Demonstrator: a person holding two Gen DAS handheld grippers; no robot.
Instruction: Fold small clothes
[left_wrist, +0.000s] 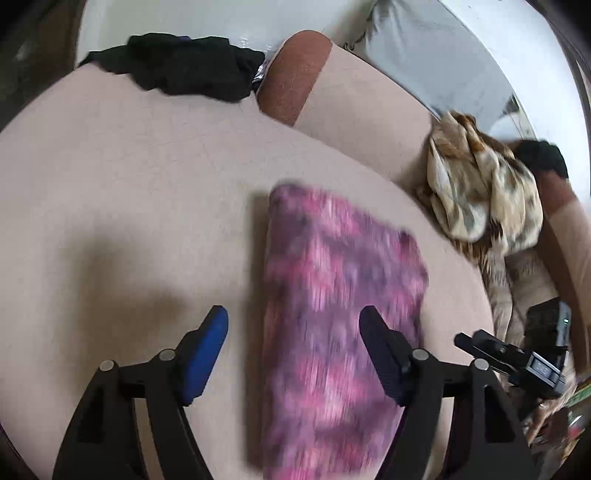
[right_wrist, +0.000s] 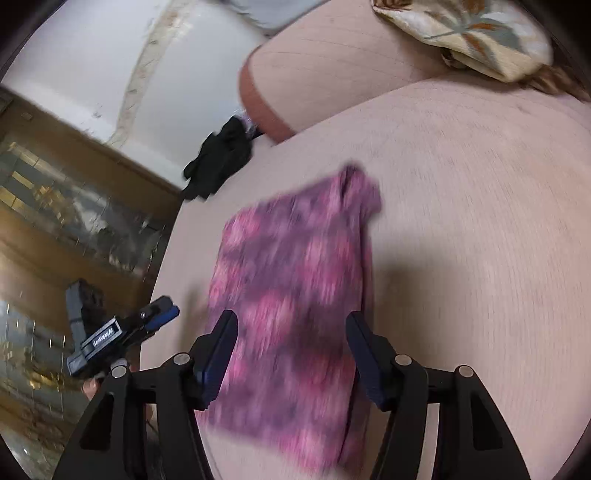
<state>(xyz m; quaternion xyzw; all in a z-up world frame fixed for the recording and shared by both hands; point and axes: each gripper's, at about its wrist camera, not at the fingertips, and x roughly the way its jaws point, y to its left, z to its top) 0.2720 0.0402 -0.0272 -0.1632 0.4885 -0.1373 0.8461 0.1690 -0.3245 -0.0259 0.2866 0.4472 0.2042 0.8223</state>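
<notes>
A folded pink and purple patterned garment (left_wrist: 332, 295) (right_wrist: 295, 280) lies flat on a pale pink cushioned surface (left_wrist: 110, 166) (right_wrist: 480, 221). My left gripper (left_wrist: 295, 328) is open above the garment's near left part; its right finger is over the cloth and its blue left finger over bare cushion. My right gripper (right_wrist: 291, 328) is also open and hovers over the garment's near end, with neither pad pressing on it. Both views are blurred. The other gripper shows at the edge of each view, as the right gripper (left_wrist: 517, 358) and the left gripper (right_wrist: 122, 332).
A crumpled black garment (left_wrist: 184, 66) (right_wrist: 218, 158) lies at the far edge of the cushion. A cream and brown patterned cloth (left_wrist: 480, 192) (right_wrist: 472, 37) is heaped at the far right. A bolster with a reddish-brown end (left_wrist: 295, 77) lies behind. Floor (right_wrist: 55, 221) shows beyond the cushion's left edge.
</notes>
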